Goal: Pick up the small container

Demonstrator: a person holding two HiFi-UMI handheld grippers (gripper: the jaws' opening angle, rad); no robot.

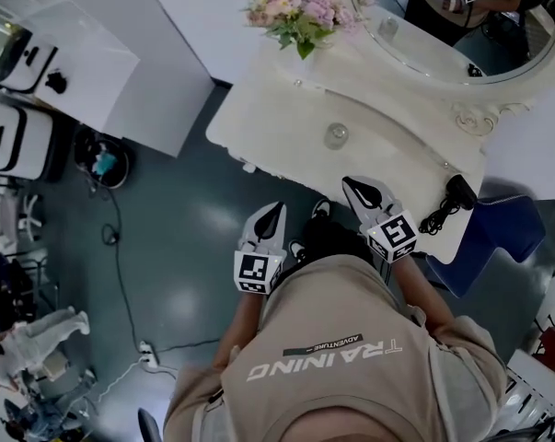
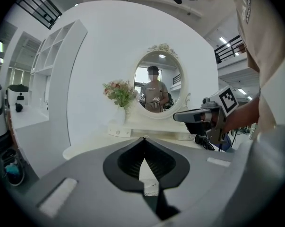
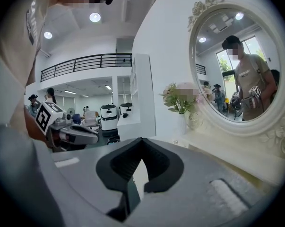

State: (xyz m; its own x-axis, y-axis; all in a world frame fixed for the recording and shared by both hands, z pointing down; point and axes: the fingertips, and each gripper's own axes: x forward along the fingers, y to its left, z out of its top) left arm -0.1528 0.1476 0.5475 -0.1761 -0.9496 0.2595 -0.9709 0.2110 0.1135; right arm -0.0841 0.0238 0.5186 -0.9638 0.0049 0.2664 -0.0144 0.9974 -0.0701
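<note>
- The left tool [image 1: 273,212] and the right tool [image 1: 354,188] are both clenched, with nothing inside.
- The small container [image 1: 336,135] stands on the white desk [image 1: 259,118], apart from the 2 tools.

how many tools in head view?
2: left tool over the floor beside the dressing table; right tool over its front edge. Both shut, empty. The mirror also reflects one.
</note>
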